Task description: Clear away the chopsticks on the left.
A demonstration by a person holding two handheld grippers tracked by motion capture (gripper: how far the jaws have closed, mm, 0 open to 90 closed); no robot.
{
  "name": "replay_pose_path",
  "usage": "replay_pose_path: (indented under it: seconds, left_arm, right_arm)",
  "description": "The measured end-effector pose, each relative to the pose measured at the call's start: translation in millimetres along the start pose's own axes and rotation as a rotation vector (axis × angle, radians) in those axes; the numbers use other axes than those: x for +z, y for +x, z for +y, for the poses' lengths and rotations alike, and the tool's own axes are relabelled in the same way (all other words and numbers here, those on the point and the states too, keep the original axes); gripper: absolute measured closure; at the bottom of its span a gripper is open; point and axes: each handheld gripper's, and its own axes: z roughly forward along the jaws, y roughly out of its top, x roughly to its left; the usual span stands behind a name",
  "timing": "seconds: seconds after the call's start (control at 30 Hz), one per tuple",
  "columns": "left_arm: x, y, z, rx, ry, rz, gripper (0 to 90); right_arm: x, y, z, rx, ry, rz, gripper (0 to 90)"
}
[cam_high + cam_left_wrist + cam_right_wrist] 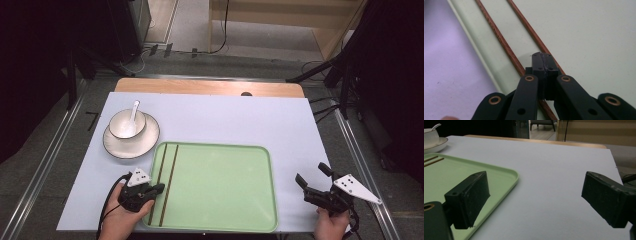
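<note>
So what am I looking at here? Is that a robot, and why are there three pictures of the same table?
No robot arm: a person holds a hand tool with two black jaws in each hand. The high view looks down from above the person's side. There the left gripper is over the left part of a green tray, and the right gripper is over the table beside the tray's right edge. The other two pictures come from small cameras riding on each tool, looking along its jaws.

On the tray lie two brown chopsticks, side by side. Behind it a white bowl with a spoon in it sits on a plate.

The left gripper's jaws are pressed together just above the chopsticks and grip nothing. The right gripper's jaws stand wide open, also empty.
</note>
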Motion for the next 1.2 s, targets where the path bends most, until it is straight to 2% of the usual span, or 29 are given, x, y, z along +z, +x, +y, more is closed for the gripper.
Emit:
replay_pose_path:
  seconds: [0.17,0.33,0.57,0.67,0.77,0.9,1.0,1.07,1.1,1.13,1.2]
  left_arm:
    - [0.0,1.0,0.0,-0.004,-0.002,-0.008,90.0]
    - [-1.8,1.8,0.9,0.009,-0.015,-0.023,87.8]
    - [-9.7,11.7,2.7,-0.021,-0.066,-0.062,75.5]
    - [-15.5,17.4,3.9,-0.028,-0.103,-0.074,67.0]
    - [-24.1,24.7,5.5,-0.044,-0.158,-0.089,54.3]
    - [-35.9,34.4,5.4,-0.045,-0.240,-0.103,30.8]
    - [-42.2,42.9,3.4,-0.053,-0.282,-0.145,13.2]
    - [-45.6,48.4,1.8,-0.053,-0.300,-0.173,7.8]
    - [-48.4,51.2,0.4,-0.040,-0.321,-0.181,3.3]
    - [-48.4,51.2,0.4,-0.040,-0.321,-0.181,0.0]
    - [-56.1,57.6,-2.1,-0.042,-0.364,-0.152,0.0]
  right_arm:
    - [0.4,1.0,0.1,0.003,0.004,0.001,7.6]
    - [0.3,0.6,0.1,0.002,0.002,-0.001,7.6]
    - [-0.1,0.2,0.0,-0.001,0.002,0.001,7.6]
    - [-0.2,-0.1,0.0,-0.002,0.000,0.000,7.6]
    - [-0.2,-0.4,0.0,-0.002,0.000,0.000,7.6]
    - [-0.2,-0.4,0.0,-0.002,0.000,0.000,7.6]
    - [-0.3,-0.3,0.0,-0.002,0.000,0.000,7.6]
    - [-0.5,-0.1,0.1,-0.001,0.001,0.000,7.6]
    - [-0.5,-0.3,0.1,-0.001,0.000,0.000,7.6]
    - [-0.8,-0.3,0.1,0.000,0.001,0.000,7.6]
    - [-0.8,-0.4,0.0,0.001,0.001,-0.001,7.6]
